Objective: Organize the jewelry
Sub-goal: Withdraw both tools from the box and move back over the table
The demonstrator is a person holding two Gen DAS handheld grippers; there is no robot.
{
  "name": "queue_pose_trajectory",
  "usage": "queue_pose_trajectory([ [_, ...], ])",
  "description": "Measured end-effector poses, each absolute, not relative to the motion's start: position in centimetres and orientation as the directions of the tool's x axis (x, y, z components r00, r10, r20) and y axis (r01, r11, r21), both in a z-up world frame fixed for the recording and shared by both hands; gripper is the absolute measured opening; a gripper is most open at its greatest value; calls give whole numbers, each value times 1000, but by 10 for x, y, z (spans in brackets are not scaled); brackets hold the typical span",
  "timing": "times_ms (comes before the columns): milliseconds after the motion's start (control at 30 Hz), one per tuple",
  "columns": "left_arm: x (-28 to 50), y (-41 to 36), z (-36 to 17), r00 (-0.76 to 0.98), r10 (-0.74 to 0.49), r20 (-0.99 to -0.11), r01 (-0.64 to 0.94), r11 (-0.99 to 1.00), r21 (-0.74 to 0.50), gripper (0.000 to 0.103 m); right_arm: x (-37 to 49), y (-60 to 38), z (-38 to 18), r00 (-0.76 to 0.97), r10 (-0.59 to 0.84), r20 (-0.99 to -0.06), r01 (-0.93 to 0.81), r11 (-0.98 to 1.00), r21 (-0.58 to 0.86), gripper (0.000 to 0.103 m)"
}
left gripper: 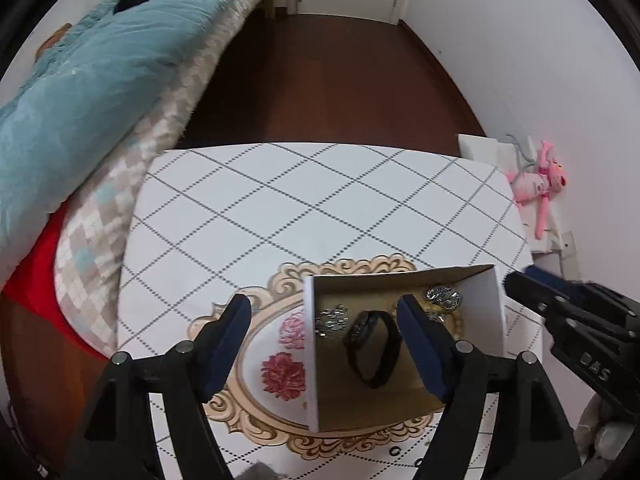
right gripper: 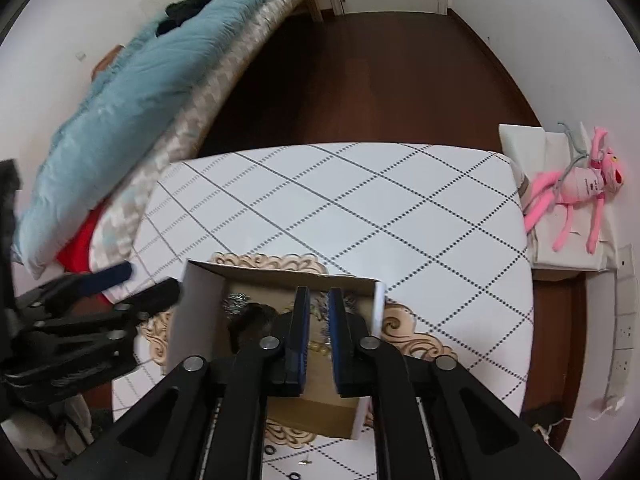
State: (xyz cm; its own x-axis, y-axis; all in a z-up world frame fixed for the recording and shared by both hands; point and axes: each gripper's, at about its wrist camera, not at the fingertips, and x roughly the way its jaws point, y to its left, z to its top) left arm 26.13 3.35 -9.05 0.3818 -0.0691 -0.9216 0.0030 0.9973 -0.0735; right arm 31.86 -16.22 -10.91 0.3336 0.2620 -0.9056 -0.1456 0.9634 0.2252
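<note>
At the lower centre of the left wrist view: left gripper (left gripper: 324,340), jaws spread wide, holding nothing, straddling the near left wall of the open white box (left gripper: 310,344). Within the box, centre frame: black wristband (left gripper: 374,346) lying on the cardboard floor; silver piece (left gripper: 332,320) just beside it at left; crumpled silver cluster (left gripper: 444,296) toward the far right corner; gold chain (left gripper: 440,316) near it, partly hidden by a fingertip. At the lower centre of the right wrist view: right gripper (right gripper: 319,336), jaws nearly closed with a narrow gap, poised over the box interior; whether anything is pinched cannot be told. Handling note, as judgement: lower the right jaws straight down on one piece only, closing gently so chain links do not snag neighbours. Beyond, mid-frame: quilted table cover (left gripper: 280,200). Upper left: teal duvet (left gripper: 80,92). Right edge: pink plush toy (right gripper: 580,188).
</note>
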Motion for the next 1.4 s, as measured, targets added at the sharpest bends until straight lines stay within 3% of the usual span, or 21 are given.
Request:
queue_pose_trajectory([
  [67,260,36,-89,396,-46,-917,-10,999,-54,102,314,-166,-107,357,229,-906,-133,972,194,50],
  [167,251,40,-88,436,-18,-900,-27,999,-33,102,304,-172,-105,383,168,-908,-122,984,131,58],
  [300,233,40,-94,477,16,-879,-40,999,-4,103,283,-172,-115,384,91,-919,-110,993,52,90],
  [367,226,40,-99,476,21,-879,-44,999,0,103,272,-171,-123,379,62,-923,-106,994,23,92],
  [467,216,37,-108,470,28,-882,-45,999,8,103,260,-168,-137,360,37,-932,-105,994,-1,103],
  [933,184,39,-115,486,41,-873,-73,997,6,103,230,-165,-138,410,-6,-912,-63,997,-35,103],
  [1167,160,33,-98,552,117,-825,-85,993,83,103,212,-170,-116,464,-17,-886,-21,999,-30,103],
  [1400,130,26,-71,611,111,-784,-88,993,73,103,184,-175,-88,531,-18,-847,12,1000,-14,103],
])
